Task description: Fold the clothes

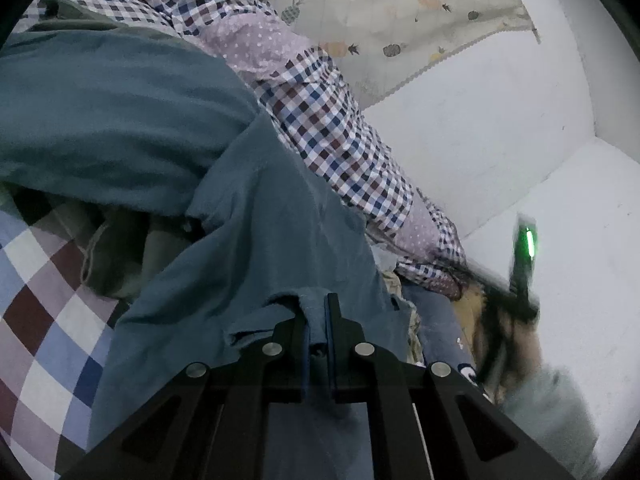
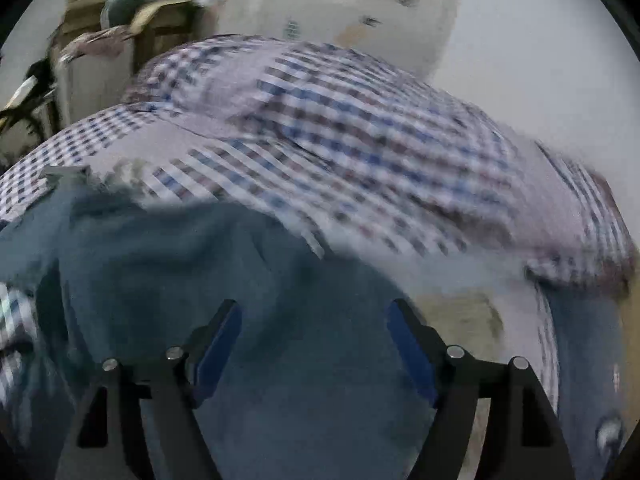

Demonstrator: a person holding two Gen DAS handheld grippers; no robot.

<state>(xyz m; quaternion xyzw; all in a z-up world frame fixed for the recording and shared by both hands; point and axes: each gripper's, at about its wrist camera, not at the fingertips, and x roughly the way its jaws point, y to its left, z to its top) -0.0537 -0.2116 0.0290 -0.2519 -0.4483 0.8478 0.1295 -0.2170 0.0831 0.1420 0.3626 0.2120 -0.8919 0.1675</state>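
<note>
Teal garment (image 1: 240,216) fabric is sitting pinched between the closed fingers of the left gripper (image 1: 318,320), draping ahead of it; the right gripper (image 2: 314,336) is hovering spread wide above the same cloth, checked shirt (image 2: 340,132) beyond.

We note motion-blurred checked cotton shirt (image 2: 340,140); blurred black device with green light (image 1: 526,256); teal knit garment (image 1: 120,120) cut off at left edge.

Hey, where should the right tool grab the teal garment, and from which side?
Probably the loose teal garment fabric bunched just ahead of the open right tool, approached straight forward along its fingers. The left tool already pinches one hem edge, so a second hold apart from that edge would let the cloth spread. The right view is blurred.
</note>
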